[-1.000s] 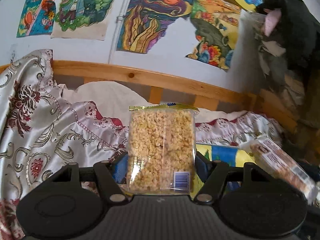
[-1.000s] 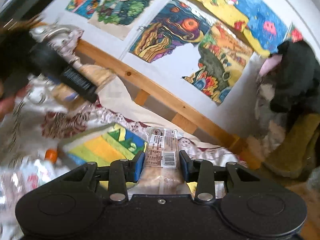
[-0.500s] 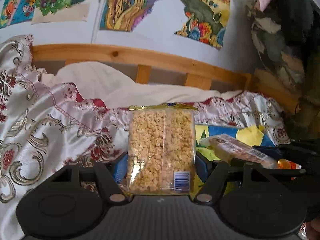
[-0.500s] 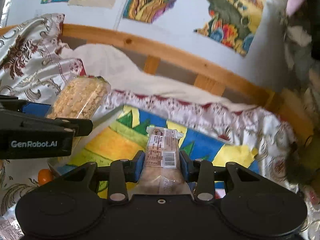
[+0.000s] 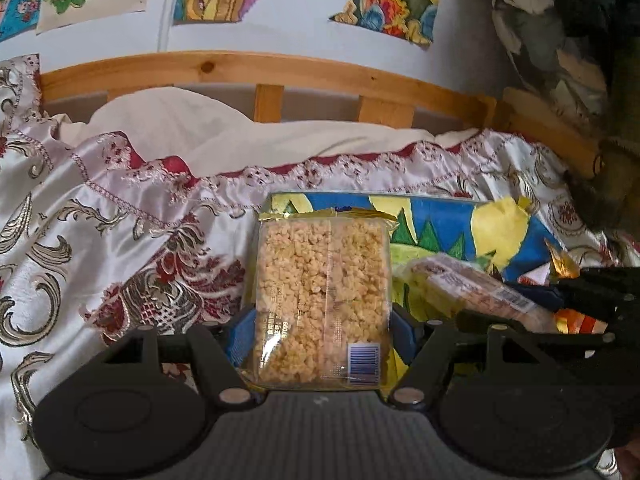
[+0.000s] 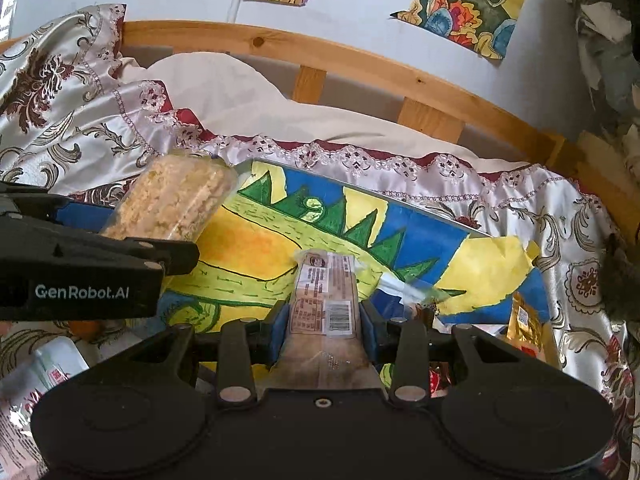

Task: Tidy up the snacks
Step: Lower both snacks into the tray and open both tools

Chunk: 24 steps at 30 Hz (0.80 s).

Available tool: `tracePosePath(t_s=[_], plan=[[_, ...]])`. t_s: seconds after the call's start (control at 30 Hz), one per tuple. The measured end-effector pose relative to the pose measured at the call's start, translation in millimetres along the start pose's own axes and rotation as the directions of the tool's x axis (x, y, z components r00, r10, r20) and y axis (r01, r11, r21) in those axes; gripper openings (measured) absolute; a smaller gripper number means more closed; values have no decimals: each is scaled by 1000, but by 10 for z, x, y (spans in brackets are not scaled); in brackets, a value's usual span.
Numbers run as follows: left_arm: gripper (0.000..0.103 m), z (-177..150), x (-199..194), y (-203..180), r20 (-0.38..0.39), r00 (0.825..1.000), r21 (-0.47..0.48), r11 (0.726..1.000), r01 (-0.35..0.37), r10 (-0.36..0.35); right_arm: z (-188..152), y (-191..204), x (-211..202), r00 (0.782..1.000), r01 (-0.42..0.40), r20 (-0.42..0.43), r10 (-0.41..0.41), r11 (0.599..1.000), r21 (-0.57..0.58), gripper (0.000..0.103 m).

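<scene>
**Two held packets above the painted sheet: axis and approach**

We start with the bed [image 5: 100, 248], covered by a satin patterned quilt, with a wooden headboard rail [image 6: 360, 64] behind it. On the quilt lies the painted sheet [image 6: 256, 240], a flat picture in yellow, green and blue. We judge it to be the surface on which the snacks are being gathered, though nothing in view confirms this.

The left hand-held gripper [image 5: 322, 330] pinches the puffed-rice packet [image 5: 322, 296] at its lower end. The packet's long axis runs straight forward along the fingers, so its far end [image 6: 188, 184] hangs over the near-left corner of the painted sheet.

The right hand-held gripper [image 6: 324, 328] pinches the long biscuit packet [image 6: 326, 300] across its width. This packet also points forward along the fingers, with its far end over the middle of the painted sheet.

The relation that governs the next move:

- The painted sheet lies ahead of and below both grippers.
- The right gripper is nearer to the middle of the sheet; the left stands at its edge, just beside the right.
- Both long axes are roughly parallel, so we expect the packets can be laid side by side.

Smaller loose snacks lie about: a gold sachet [image 6: 524, 320] at the sheet's right edge and a white wrapper [image 6: 52, 364] at lower left.
</scene>
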State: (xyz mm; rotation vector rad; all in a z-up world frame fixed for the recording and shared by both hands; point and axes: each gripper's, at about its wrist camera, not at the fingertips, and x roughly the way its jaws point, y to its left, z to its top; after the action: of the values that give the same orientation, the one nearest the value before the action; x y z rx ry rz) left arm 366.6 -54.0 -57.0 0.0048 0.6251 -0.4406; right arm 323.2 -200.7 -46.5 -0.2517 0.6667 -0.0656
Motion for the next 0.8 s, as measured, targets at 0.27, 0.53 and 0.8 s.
tracePosePath(t_s=[0.27,0.53,0.8], plan=[[72,-15,51,27,-31,999,-17,1000,20,-21,-41,-50,-12,1000,-11,12,11,1000,26,40],[72,-23,97,43,-54,998,-23,999,29,-31,-101,-38,17,1000,-11,6,11,1000,29,41],[77,-38,105,29,-58,998,-8,1000,20,-20,-151,-56,-27,1000,-2,15,1,1000,21,60]])
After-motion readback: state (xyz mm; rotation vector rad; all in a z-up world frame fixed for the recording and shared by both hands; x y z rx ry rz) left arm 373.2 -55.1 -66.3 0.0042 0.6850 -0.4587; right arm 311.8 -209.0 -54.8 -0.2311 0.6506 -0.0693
